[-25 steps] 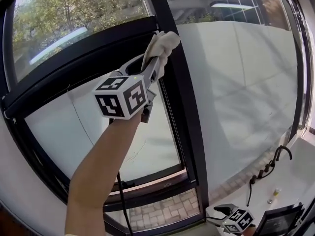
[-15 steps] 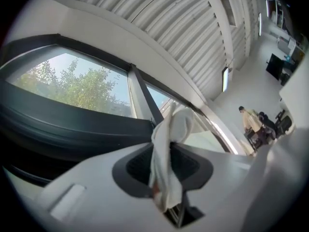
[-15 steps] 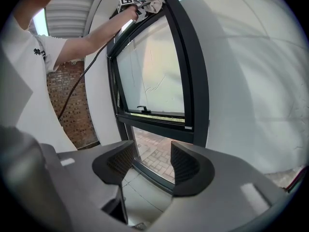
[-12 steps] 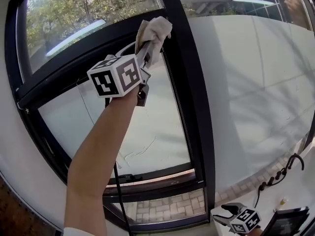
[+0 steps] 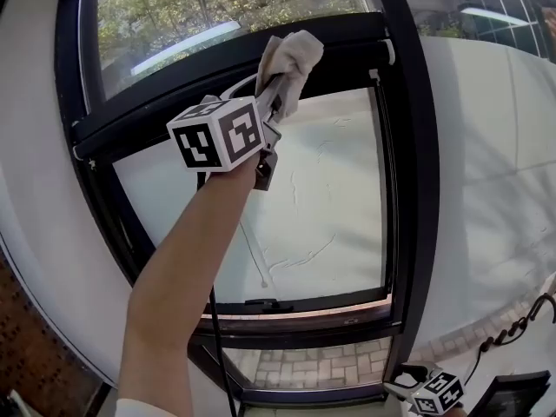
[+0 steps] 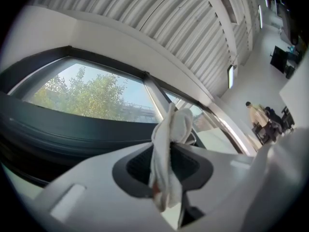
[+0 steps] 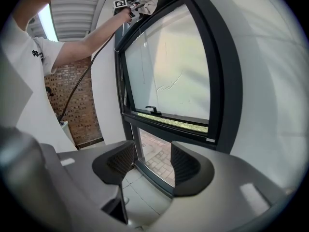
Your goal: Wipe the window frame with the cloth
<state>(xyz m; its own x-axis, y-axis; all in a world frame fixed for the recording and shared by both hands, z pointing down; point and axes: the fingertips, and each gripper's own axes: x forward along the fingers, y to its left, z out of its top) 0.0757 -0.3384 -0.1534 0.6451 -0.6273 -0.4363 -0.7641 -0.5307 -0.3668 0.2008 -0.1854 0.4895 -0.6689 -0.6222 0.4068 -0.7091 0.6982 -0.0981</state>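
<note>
My left gripper (image 5: pixel 276 94) is raised high on an outstretched arm and shut on a bunched white cloth (image 5: pixel 293 59). The cloth presses against the black horizontal bar of the window frame (image 5: pixel 174 89), between the upper pane and the frosted lower pane. In the left gripper view the cloth (image 6: pixel 169 153) hangs between the jaws, with the dark bar (image 6: pixel 72 134) behind it. My right gripper (image 5: pixel 408 380) hangs low at the bottom right, open and empty. From the right gripper view the cloth (image 7: pixel 147 1) shows at the window's top, and the right gripper (image 7: pixel 152 166) holds nothing.
A black vertical post (image 5: pixel 413 146) borders the frosted pane on the right, beside a white wall (image 5: pixel 495 172). A window handle (image 5: pixel 265 304) sits on the lower bar. A black cable (image 5: pixel 217 346) hangs under my left arm. Brick wall (image 7: pixel 72 95) stands left of the window.
The left gripper and cloth have slid left along the horizontal bar, away from the vertical post. My head view has swung left with them. The right gripper stays low and open.
</note>
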